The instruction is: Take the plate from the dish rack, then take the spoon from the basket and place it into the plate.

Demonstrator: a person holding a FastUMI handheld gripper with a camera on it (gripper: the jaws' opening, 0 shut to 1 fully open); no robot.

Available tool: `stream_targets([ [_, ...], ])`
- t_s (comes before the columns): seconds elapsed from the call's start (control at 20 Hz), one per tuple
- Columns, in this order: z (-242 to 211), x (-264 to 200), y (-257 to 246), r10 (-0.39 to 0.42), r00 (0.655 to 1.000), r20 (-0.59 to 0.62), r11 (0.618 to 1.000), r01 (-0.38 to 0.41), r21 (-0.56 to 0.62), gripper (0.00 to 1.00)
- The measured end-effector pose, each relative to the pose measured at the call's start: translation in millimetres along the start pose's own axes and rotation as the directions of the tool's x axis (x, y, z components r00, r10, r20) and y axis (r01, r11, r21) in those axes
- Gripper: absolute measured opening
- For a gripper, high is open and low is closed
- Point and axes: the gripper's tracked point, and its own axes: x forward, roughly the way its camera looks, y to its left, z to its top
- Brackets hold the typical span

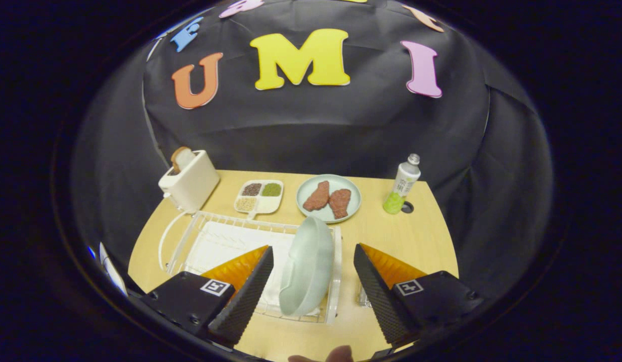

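A pale green plate point(307, 266) stands on edge in the white wire dish rack point(225, 236), at the rack's right end. My gripper point(313, 261) is open, its two fingers spread to either side of the plate without touching it. The plate's lower part sits between the fingers and its top reaches beyond them. A bit of wire basket point(363, 297) peeks out beside the right finger, mostly hidden; I cannot make out a spoon in it.
Beyond the rack on the wooden table point(416, 236) sit a white toaster point(190, 181) with bread, a divided tray point(259, 196) of grains, a plate with two pieces of meat point(329, 198) and a bottle point(402, 185) by a hole. A fingertip point(338, 354) shows below.
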Motion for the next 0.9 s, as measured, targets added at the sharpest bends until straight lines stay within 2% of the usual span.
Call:
stream_targets([
  [0.1,-11,21,-2,0.001,0.998,-0.066,0.999,0.001,0.036,1.0],
  [0.25,-24,46,5,0.045,0.988,-0.149,0.995,-0.031,0.098,1.0],
  [0.35,-29,61,9,0.058,0.983,-0.174,0.992,-0.038,0.117,1.0],
  [0.45,-29,69,11,0.054,0.982,-0.181,0.992,-0.032,0.122,0.95],
  [0.75,-35,76,9,-0.021,0.976,-0.217,0.989,0.052,0.139,0.44],
  [0.8,-34,70,7,-0.038,0.975,-0.221,0.987,0.07,0.141,0.39],
  [0.9,-29,62,2,-0.079,0.975,-0.207,0.982,0.112,0.153,0.37],
])
